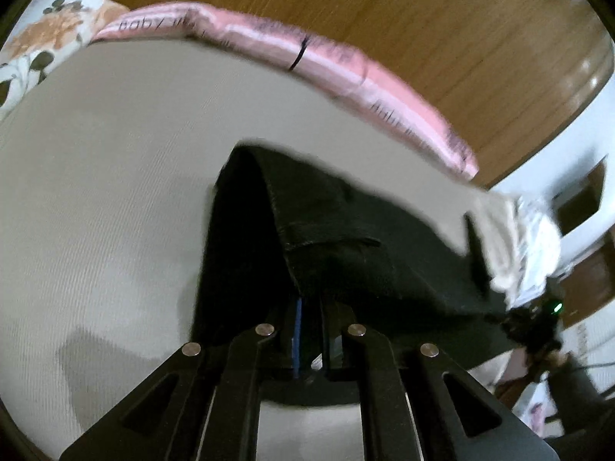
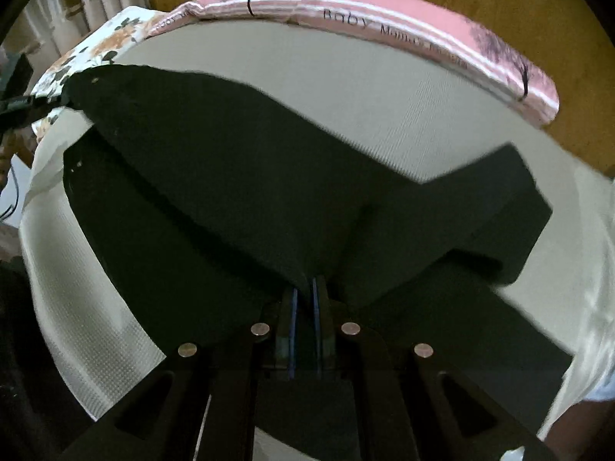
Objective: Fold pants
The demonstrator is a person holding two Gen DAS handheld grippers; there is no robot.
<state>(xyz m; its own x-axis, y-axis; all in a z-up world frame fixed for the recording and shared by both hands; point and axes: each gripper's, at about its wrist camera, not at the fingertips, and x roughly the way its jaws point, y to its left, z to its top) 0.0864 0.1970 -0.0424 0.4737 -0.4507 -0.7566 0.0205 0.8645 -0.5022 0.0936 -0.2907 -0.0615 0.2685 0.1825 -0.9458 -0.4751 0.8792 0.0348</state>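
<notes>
Black pants [image 2: 238, 176] drape over both clamps, hiding the fingertips. The left gripper [image 1: 307, 307] and right gripper [image 2: 305, 288] each pinch the fabric above the cream mattress [image 1: 115, 192]; motion blur smears the edges.

Cream bed [image 1: 115, 192], black pants [image 2: 230, 192], pink blanket [image 1: 346, 65]

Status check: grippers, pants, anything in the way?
Both hand-held grippers, left and right, shut on pants. Pants lifted over sheet. Nothing in the way.

On the pink bolster [image 2: 384, 11] at twelve o'clock in my right wrist view I read "Baby"; the words after it blur. My left view shows "Baby" again, faintly.
</notes>
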